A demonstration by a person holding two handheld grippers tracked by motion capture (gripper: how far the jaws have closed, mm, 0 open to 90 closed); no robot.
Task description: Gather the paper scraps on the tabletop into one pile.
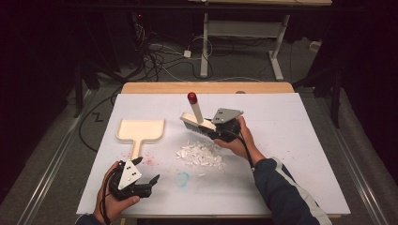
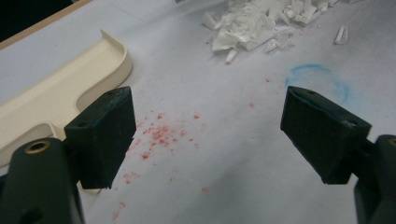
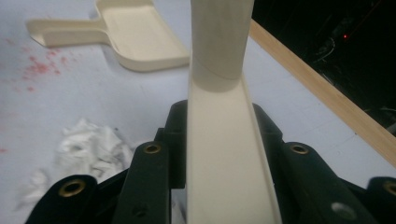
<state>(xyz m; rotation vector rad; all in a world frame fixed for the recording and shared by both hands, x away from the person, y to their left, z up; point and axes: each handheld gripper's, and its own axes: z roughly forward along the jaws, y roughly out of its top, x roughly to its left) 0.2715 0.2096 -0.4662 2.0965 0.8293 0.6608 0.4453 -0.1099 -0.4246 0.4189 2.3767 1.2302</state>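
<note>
A cream hand brush (image 1: 197, 121) with a red-tipped handle hangs above the white sheet, and my right gripper (image 1: 217, 129) is shut on its head; in the right gripper view the brush (image 3: 219, 140) stands between the black jaws. A pile of white paper scraps (image 1: 201, 154) lies just below the brush, also seen as scraps (image 2: 252, 23) and scraps (image 3: 88, 144). A cream dustpan (image 1: 140, 130) lies flat at the left, dustpan (image 2: 60, 98), dustpan (image 3: 135, 32). My left gripper (image 1: 151, 180) rests open near the front edge beside the dustpan's handle, with nothing between its jaws (image 2: 210, 135).
The white sheet (image 1: 291, 140) covers a wooden table. Red crumbs (image 2: 159, 135) and a blue ring mark (image 1: 182, 178) stain the sheet near the left gripper. Beyond the table's far edge lie cables and a desk frame (image 1: 244, 42) on the floor.
</note>
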